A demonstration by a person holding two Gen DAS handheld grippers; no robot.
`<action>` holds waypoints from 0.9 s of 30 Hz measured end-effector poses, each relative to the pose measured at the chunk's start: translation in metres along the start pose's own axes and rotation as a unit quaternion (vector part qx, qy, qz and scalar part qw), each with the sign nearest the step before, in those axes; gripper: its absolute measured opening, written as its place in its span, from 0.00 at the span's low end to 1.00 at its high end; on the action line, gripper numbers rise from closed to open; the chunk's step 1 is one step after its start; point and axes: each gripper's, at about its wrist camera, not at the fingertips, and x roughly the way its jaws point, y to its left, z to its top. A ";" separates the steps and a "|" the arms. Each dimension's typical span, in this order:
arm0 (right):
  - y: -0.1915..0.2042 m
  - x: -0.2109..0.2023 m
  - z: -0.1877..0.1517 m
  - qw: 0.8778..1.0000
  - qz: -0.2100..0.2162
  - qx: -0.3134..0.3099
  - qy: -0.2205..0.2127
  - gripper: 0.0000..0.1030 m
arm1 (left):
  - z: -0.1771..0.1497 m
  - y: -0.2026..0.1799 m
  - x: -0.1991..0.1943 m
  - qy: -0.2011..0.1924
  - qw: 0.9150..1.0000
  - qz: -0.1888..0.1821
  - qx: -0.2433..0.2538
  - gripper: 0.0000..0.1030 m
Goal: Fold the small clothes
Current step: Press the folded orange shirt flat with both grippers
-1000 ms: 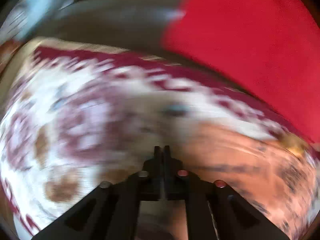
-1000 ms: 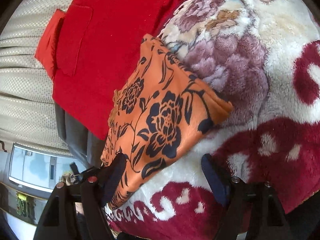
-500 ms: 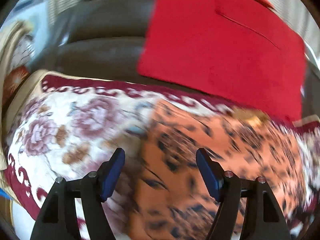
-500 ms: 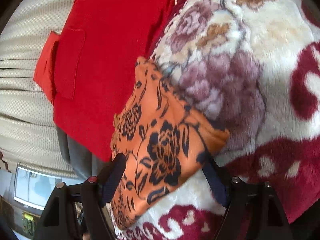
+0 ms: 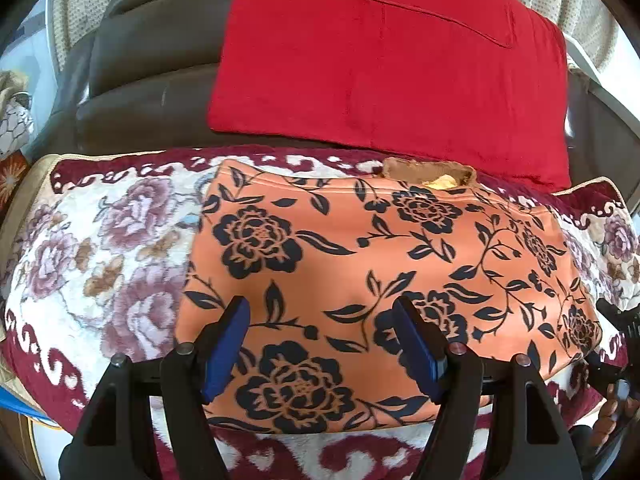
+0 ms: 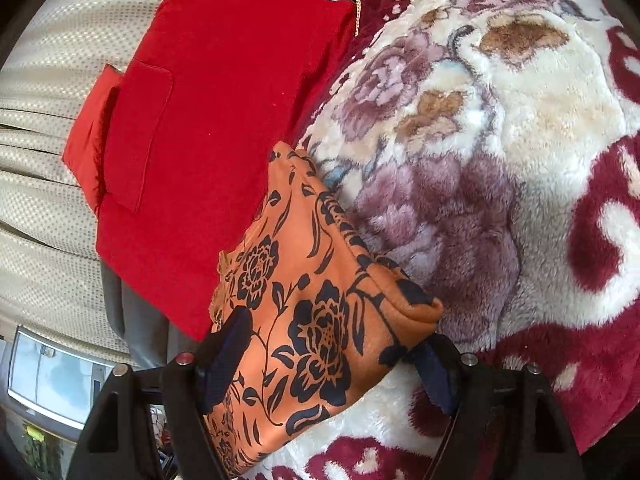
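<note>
An orange garment (image 5: 360,280) with black flowers lies folded flat on a plush floral blanket (image 5: 120,248). A brown inner edge (image 5: 428,174) shows at its far side. My left gripper (image 5: 320,344) hovers open over the garment's near part, its blue pads (image 5: 224,344) clear of the cloth. In the right wrist view the garment's narrow end (image 6: 312,320) lies between the wide-set fingers of my right gripper (image 6: 328,356). Its folded corner (image 6: 420,308) overlaps the right finger. The pads do not visibly squeeze the cloth.
A red cushion (image 5: 380,60) leans on a dark leather sofa back (image 5: 152,72) just behind the garment. A beige curtain (image 6: 48,200) hangs beyond it. A person's hand (image 5: 608,412) shows at the right edge of the left wrist view. The blanket (image 6: 500,160) stretches to either side.
My left gripper went from shut to open and drew back and up, so the whole garment now shows. The right gripper crept slightly closer around the garment's corner.
</note>
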 end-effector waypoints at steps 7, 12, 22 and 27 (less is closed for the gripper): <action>-0.003 0.001 0.002 1.000 -0.012 0.000 -0.006 0.77 | 0.001 -0.014 0.009 0.004 1.000 -0.008 0.008 0.72; -0.004 0.002 0.002 1.000 -0.015 0.000 -0.008 0.77 | -0.006 -0.030 0.031 0.026 0.999 -0.018 0.024 0.72; 0.016 -0.001 0.001 0.989 -0.099 -0.106 0.000 0.12 | -0.022 -0.041 0.064 0.040 0.998 -0.006 0.056 0.74; -0.009 0.009 0.002 0.998 -0.038 -0.036 0.036 0.21 | -0.014 -0.043 0.057 0.047 0.998 -0.002 0.043 0.74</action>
